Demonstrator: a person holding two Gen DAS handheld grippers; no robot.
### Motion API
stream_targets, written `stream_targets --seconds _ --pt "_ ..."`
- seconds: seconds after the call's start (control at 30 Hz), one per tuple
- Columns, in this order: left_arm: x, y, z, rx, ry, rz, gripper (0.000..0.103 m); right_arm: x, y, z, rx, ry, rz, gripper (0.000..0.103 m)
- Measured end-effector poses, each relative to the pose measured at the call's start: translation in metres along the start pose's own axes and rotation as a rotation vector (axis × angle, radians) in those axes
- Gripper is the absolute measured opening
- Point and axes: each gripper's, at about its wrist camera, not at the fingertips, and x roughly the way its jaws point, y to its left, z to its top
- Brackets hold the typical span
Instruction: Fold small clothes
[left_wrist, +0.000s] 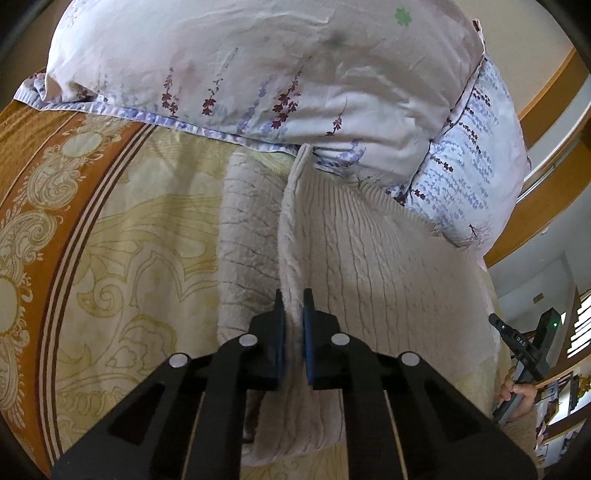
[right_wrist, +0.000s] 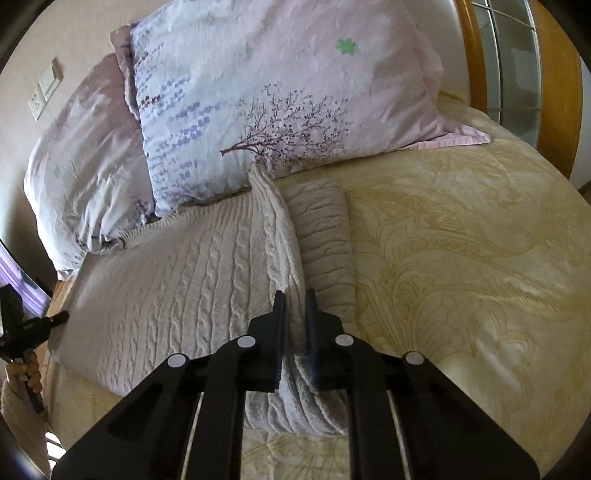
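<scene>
A cream cable-knit sweater lies on the bed, its far end up against the pillows. My left gripper is shut on a raised fold along the sweater's left side, and the knit is pinched between the blue pads. In the right wrist view the sweater spreads out to the left. There my right gripper is shut on a lifted ridge at the sweater's right side. Each view catches the other gripper at its edge, held by a hand: the right gripper and the left gripper.
The yellow and orange patterned bedspread covers the bed. Two floral pillows lean at the head, also in the right view. A wooden headboard and a wall switch stand behind.
</scene>
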Motion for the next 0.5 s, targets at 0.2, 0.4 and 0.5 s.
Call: stream_targets --seconds 0.2,0.4,0.5 --pt "-0.006 0.004 -0.003 -0.013 0.007 -0.015 0.007 -0.015 -0.002 -0.006 0.020 -0.010 0.000 0.010" --pt "-0.016 0.009 -0.011 -0.005 0.019 -0.038 0.007 -0.028 -0.004 -0.018 0.044 0.003 -0.019 0.010" --pt "-0.016 0.012 -0.014 0.018 0.019 -0.019 0.007 -0.021 -0.005 -0.020 0.039 0.017 -0.067 0.010"
